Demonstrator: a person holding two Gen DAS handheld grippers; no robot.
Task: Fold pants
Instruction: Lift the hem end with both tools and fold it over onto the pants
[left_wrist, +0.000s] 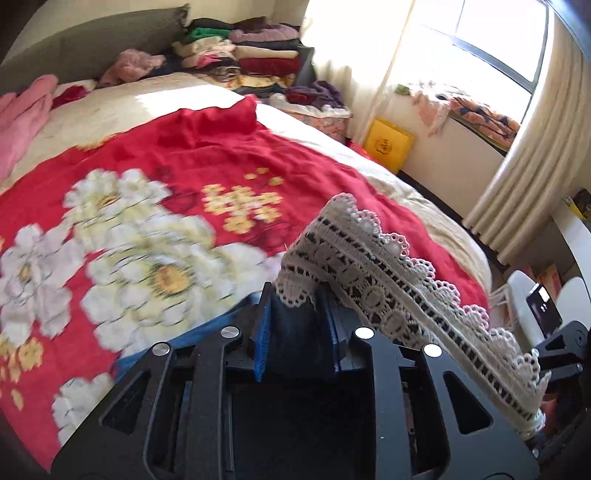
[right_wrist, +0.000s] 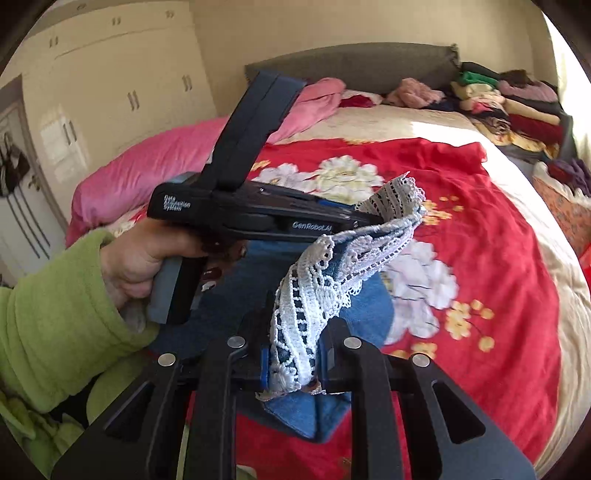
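Left wrist view: the left tool (left_wrist: 297, 314) is clenched on the lace-trimmed hem (left_wrist: 373, 266) of the denim pants (left_wrist: 207, 332), dark blue cloth pinched between its blue-lined pads while the white lace band runs off to the right and downward, lifted clear of the bed (left_wrist: 424, 199). At the right edge of that view, part of the right tool's black frame (left_wrist: 565, 347) shows where the lace ends.

Right wrist view: the right tool (right_wrist: 291, 369) likewise grips the same lace hem, its pads pressed on the white trim with a fold of blue denim hanging just below. From there the lace (right_wrist: 332, 273) stretches up and across to the left tool (right_wrist: 364, 218), which a hand (right_wrist: 147, 258) in a green fleece sleeve (right_wrist: 55, 317) holds by its grip — the hem spans the gap between the two tools. The rest of the pants (right_wrist: 251, 288) drapes down beneath them onto a red floral blanket (right_wrist: 480, 236) spread over the bed.

Farther out lie a pink quilt (right_wrist: 155, 162) by the grey headboard (right_wrist: 351, 62) and stacks of folded clothes (right_wrist: 517, 107) at the far corner.
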